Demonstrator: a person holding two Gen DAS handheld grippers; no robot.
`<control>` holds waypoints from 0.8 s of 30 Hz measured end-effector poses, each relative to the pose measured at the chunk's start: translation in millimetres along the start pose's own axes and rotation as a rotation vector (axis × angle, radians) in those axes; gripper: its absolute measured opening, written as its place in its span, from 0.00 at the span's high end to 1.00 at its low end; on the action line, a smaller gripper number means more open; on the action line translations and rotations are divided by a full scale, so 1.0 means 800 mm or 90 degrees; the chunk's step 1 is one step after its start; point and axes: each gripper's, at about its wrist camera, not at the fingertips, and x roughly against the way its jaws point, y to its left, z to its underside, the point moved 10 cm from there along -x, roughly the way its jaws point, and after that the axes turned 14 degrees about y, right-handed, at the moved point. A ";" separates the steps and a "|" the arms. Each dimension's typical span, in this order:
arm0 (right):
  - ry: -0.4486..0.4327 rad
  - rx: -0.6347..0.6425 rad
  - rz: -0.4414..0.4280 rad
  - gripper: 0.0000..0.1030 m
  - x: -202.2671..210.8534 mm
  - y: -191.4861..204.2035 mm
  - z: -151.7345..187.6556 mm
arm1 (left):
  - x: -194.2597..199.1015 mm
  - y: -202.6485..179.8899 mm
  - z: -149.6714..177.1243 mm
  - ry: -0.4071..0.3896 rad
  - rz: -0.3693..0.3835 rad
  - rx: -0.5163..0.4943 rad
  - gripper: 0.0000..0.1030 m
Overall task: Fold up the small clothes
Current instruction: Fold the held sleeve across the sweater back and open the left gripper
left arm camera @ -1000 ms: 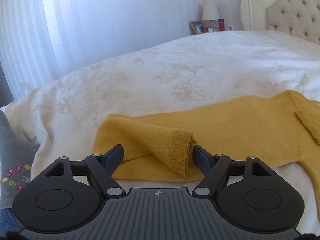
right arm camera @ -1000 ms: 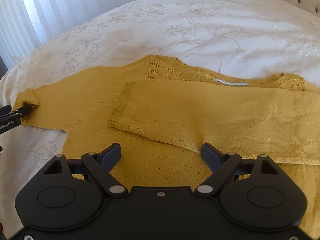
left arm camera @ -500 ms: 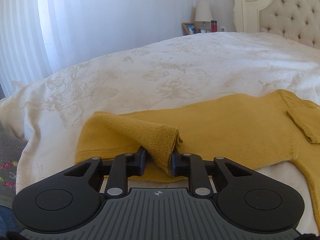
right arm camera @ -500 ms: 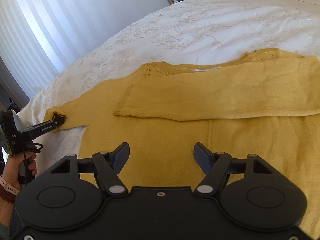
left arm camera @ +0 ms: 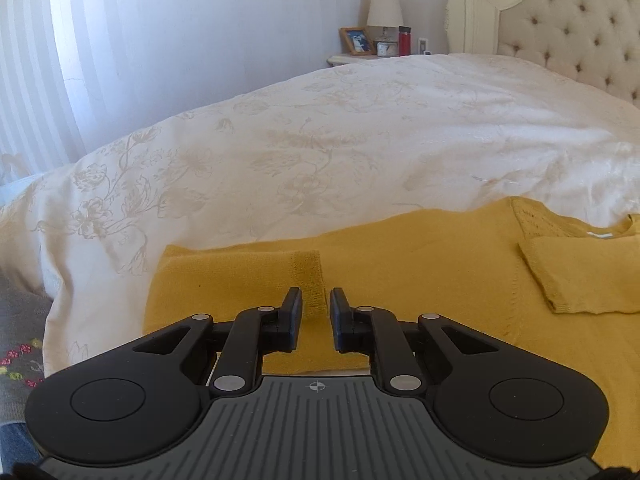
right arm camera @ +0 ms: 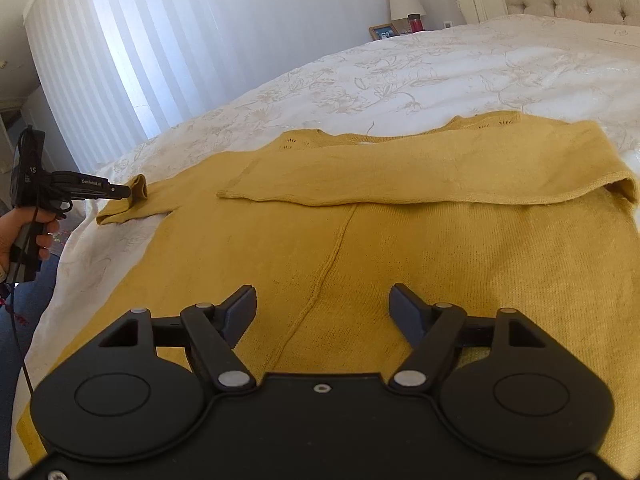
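On the bedspread [right arm camera: 460,76], the mustard sweater [right arm camera: 400,248] lies flat, one sleeve [right arm camera: 420,178] folded across.

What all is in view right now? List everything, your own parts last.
sweater: one, mustard yellow, flat on the bed, one sleeve folded across its chest
bedspread: one, white floral, covering the bed
headboard: one, cream, tufted, far right
lamp: one, white shade, on the nightstand
picture frame: one, wooden, beside the lamp
bottle: one, red, beside the lamp
curtain: one, white, far wall
left gripper: black, closing on the other sleeve's cuff
right gripper: black, open above the sweater
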 end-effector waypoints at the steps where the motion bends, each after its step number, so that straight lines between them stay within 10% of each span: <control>1: -0.001 -0.008 -0.006 0.26 0.004 -0.001 -0.002 | 0.001 -0.007 -0.003 0.004 -0.004 -0.010 0.85; 6: -0.016 -0.038 -0.018 0.26 0.020 -0.011 -0.008 | -0.004 -0.046 -0.005 0.032 -0.049 -0.097 0.83; 13: -0.018 -0.102 -0.048 0.26 0.024 -0.028 -0.011 | -0.032 -0.019 -0.012 0.005 -0.266 -0.153 0.43; 24: 0.001 -0.091 -0.037 0.25 0.013 -0.026 -0.005 | -0.087 0.000 -0.009 0.062 -0.197 -0.100 0.45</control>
